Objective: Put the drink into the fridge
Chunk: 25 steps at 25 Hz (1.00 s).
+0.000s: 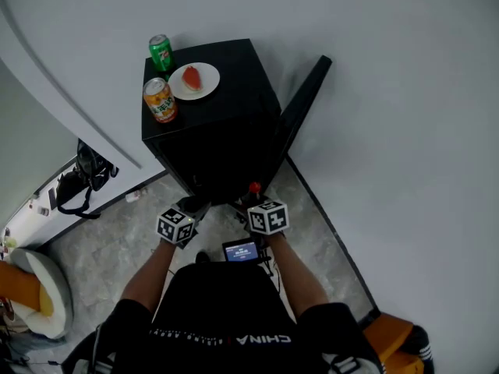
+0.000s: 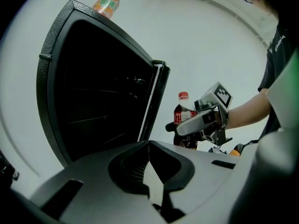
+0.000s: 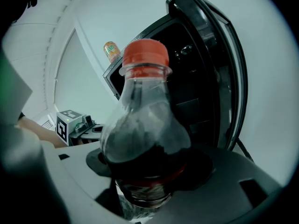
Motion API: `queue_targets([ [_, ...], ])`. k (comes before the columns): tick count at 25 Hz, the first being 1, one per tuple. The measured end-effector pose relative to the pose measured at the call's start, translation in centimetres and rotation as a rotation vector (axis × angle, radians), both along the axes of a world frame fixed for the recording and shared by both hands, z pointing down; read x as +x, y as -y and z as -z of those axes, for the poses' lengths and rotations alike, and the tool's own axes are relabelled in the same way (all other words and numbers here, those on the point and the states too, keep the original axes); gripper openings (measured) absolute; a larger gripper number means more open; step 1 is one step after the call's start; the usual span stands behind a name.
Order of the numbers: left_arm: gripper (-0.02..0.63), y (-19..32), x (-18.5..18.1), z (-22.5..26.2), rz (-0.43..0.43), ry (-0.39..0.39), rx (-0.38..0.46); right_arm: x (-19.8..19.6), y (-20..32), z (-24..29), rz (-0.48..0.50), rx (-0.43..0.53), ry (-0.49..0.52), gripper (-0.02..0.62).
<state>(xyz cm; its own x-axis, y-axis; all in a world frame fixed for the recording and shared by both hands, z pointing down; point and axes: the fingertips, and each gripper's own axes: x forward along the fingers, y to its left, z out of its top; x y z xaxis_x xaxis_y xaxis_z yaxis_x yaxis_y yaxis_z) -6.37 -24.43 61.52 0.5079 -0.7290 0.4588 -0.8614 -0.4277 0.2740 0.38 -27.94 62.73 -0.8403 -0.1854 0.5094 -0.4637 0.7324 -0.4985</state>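
A cola bottle (image 3: 145,125) with a red cap (image 1: 254,187) stands upright between the jaws of my right gripper (image 3: 145,185), which is shut on its lower body. In the left gripper view the bottle (image 2: 183,118) and right gripper (image 2: 208,120) show just outside the open black fridge (image 1: 210,131). The fridge door (image 1: 300,104) is swung wide to the right and the dark inside (image 2: 103,101) is exposed. My left gripper (image 2: 148,146) hangs low in front of the fridge opening, jaws shut with nothing between them. In the head view the two grippers (image 1: 191,209) (image 1: 253,202) sit side by side.
On the fridge top stand a green can (image 1: 161,51), an orange can (image 1: 160,100) and a white plate (image 1: 204,84) with a red slice. A black bag (image 1: 86,178) and a white cushion (image 1: 39,294) lie on the floor at left. White walls stand close behind.
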Motion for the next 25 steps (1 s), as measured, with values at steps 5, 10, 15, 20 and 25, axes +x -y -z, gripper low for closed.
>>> queue_targets([
  [5,0.012,1.3,-1.4,1.1,-0.038,-0.006,0.024,-1.4,0.7,1.6,-0.017,0.035,-0.003,0.314],
  [10,0.011,1.0,-1.4,0.9,-0.061,-0.024,0.021,-1.7,0.6,1.6,-0.019,0.047,-0.032,0.314],
  [15,0.011,0.9,-1.8,0.6,-0.051,-0.089,-0.004,-2.0,-0.3,1.0,0.000,0.046,-0.056,0.314],
  [20,0.011,1.2,-2.0,0.8,-0.050,-0.094,0.006,-2.3,-0.6,1.1,0.019,0.053,-0.067,0.314],
  [25,0.011,0.6,-1.9,0.2,-0.058,-0.085,-0.013,-2.2,-0.9,0.8,0.039,0.049,-0.078,0.314],
])
